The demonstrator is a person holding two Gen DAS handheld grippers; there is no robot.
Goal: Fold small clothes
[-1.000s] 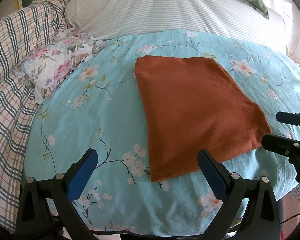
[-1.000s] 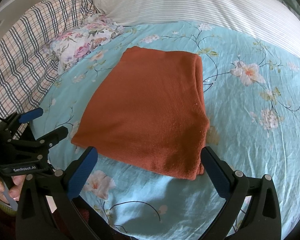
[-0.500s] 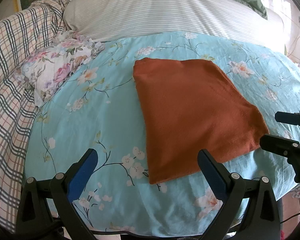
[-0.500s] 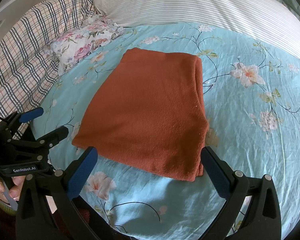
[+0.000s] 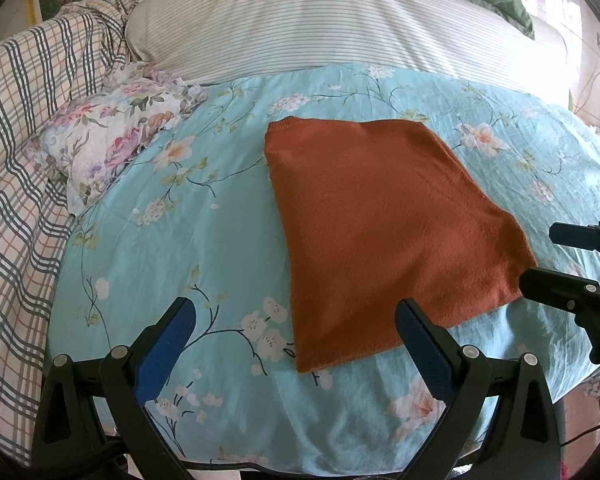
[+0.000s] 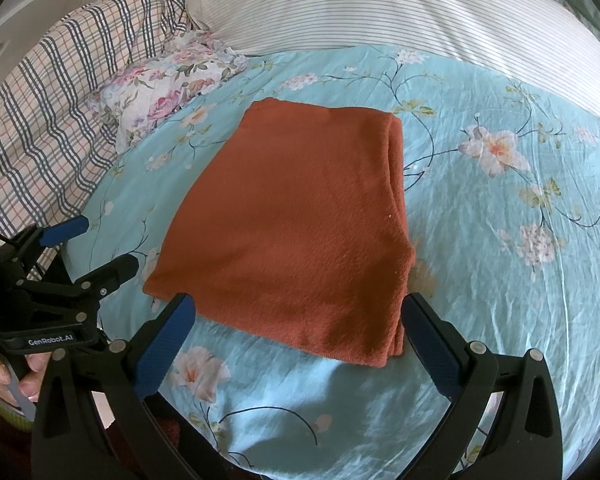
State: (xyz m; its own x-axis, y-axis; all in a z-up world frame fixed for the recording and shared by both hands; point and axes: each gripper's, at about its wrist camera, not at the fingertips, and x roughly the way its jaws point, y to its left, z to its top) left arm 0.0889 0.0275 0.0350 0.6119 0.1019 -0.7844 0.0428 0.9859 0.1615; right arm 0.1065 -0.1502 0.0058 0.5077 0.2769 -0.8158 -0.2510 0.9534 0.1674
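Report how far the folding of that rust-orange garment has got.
Done: the rust-orange garment lies flat on the floral sheet as a neat rectangle, stacked layers showing along one edge. In hand: nothing; left gripper and right gripper are both open and empty. Left: perhaps one more fold, if any.

Black left gripper (image 5: 296, 334) and right gripper (image 6: 300, 332), silver screws, blue-padded fingers (image 6: 164, 344), "GenRobot.AI" marking

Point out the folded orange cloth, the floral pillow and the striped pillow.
folded orange cloth (image 6: 300, 220): right wrist view, middle of top layer.
floral pillow (image 5: 112, 132): left wrist view, centre of its face.
striped pillow (image 5: 320, 20): left wrist view, middle of its top.
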